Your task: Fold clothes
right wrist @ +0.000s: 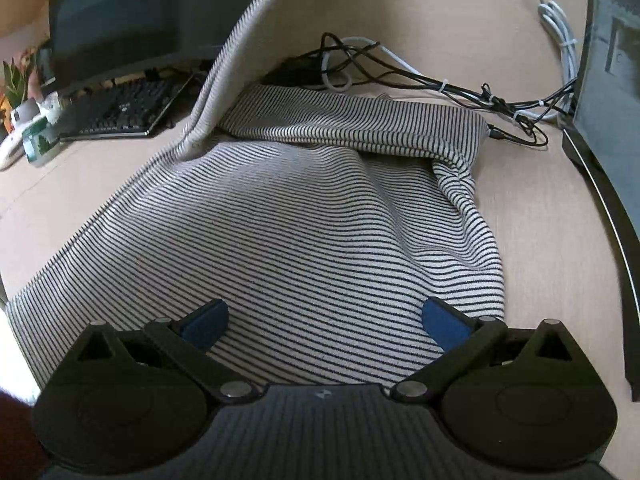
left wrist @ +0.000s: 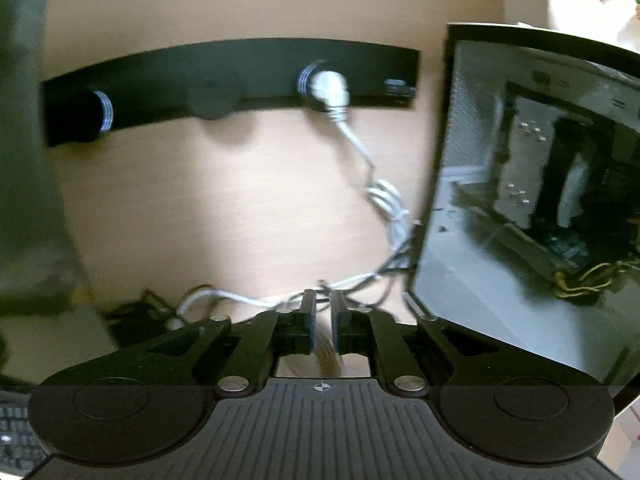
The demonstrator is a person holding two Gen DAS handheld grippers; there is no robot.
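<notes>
A beige garment with thin black stripes point(right wrist: 300, 208) lies spread on the wooden desk point(right wrist: 532, 216), its far part bunched into a fold. One edge of it point(right wrist: 240, 40) rises steeply toward the top of the right wrist view. My right gripper point(right wrist: 324, 316) is open, its blue pads point(right wrist: 208, 320) wide apart just above the near part of the cloth. In the blurred left wrist view my left gripper point(left wrist: 323, 300) is shut on a thin bit of striped fabric point(left wrist: 329, 354), held high above the desk.
A tangle of black and white cables point(right wrist: 400, 72) lies behind the garment. A keyboard point(right wrist: 120, 108) and a monitor point(right wrist: 132, 20) stand at far left, and a glass-sided computer case point(left wrist: 540, 200) at right. A black bar with knobs point(left wrist: 224, 80) has a white cable point(left wrist: 360, 148) plugged into it.
</notes>
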